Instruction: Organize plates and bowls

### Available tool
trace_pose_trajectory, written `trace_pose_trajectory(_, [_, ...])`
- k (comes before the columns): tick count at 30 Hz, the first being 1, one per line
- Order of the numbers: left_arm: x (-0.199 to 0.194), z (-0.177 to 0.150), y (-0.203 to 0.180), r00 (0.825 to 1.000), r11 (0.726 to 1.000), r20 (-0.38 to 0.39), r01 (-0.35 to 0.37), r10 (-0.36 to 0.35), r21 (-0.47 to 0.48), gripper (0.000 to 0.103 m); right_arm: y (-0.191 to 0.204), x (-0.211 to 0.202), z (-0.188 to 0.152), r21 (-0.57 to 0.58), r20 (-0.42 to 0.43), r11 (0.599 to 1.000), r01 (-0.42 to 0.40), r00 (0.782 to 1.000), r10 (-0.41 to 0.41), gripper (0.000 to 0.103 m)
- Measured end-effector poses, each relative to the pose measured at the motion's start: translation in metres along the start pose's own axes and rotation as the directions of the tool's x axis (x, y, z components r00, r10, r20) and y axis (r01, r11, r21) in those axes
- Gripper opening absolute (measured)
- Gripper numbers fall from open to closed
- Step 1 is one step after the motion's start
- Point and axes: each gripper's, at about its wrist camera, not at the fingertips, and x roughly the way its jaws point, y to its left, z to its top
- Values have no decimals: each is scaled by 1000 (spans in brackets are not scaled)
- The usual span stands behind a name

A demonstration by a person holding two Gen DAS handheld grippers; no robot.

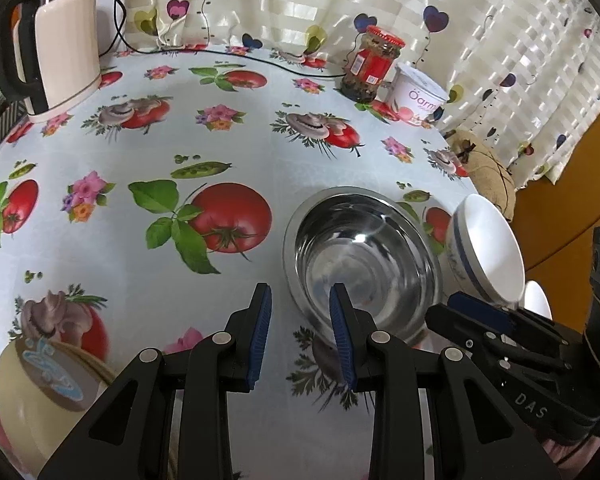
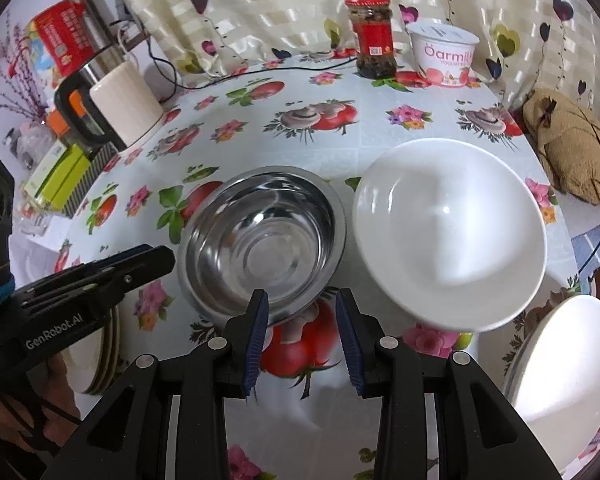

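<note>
Bowls and plates are sitting spread over the bench (image 2: 380, 128), which is wearing a cloth printed with tomatoes, mushrooms and flowers. A steel bowl (image 2: 260, 240) is resting upright just ahead of the right tongs (image 2: 302, 300), its near rim lying close to the left fingertip (image 2: 260, 300). A white bowl (image 2: 448, 232) is standing just beside the steel bowl, ahead and to the right of the right tongs; whether the two bowls are touching cannot be told. A white plate (image 2: 568, 360) is lying at the far right of those tongs, near the bench edge.

The right tongs are standing partly spread over the cloth, pinching nothing. The left tongs (image 1: 300, 292) are also standing spread and are holding nothing; their right fingertip (image 1: 338, 296) is showing in front of the steel bowl (image 1: 364, 260) near its closest rim, while the left fingertip is hovering over bare cloth. In the left view the white bowl (image 1: 488, 252) is appearing beyond the right tongs (image 1: 476, 312), which are reaching in from the right.

A stack of plates (image 2: 100, 352) is lying below the left tongs (image 2: 140, 260) in the right view. Far ahead of both tongs, a jar with a red lid (image 2: 374, 36) and a yogurt tub (image 2: 444, 52) are standing side by side by the curtain (image 2: 260, 12), and a kettle (image 2: 116, 108) is standing far ahead to the left.
</note>
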Motion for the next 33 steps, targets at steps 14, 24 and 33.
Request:
trace_pose_trajectory(14, [19,4,-7,999,1000,-33,-7,8,15,31,-6,17,9,31,-21,1000,-4,1000,4,23])
trace_pose_trajectory(24, [4,-22,-18,998,999,-59,-14,17,53,31,-8,5,-6,35,-36,999,-9,999,11,23])
trace_pose_trajectory(33, [-13,-55,-27,997,996,-71,-22,29,87,31,-2,-15,-37,22,-54,1000,0,999,1,23])
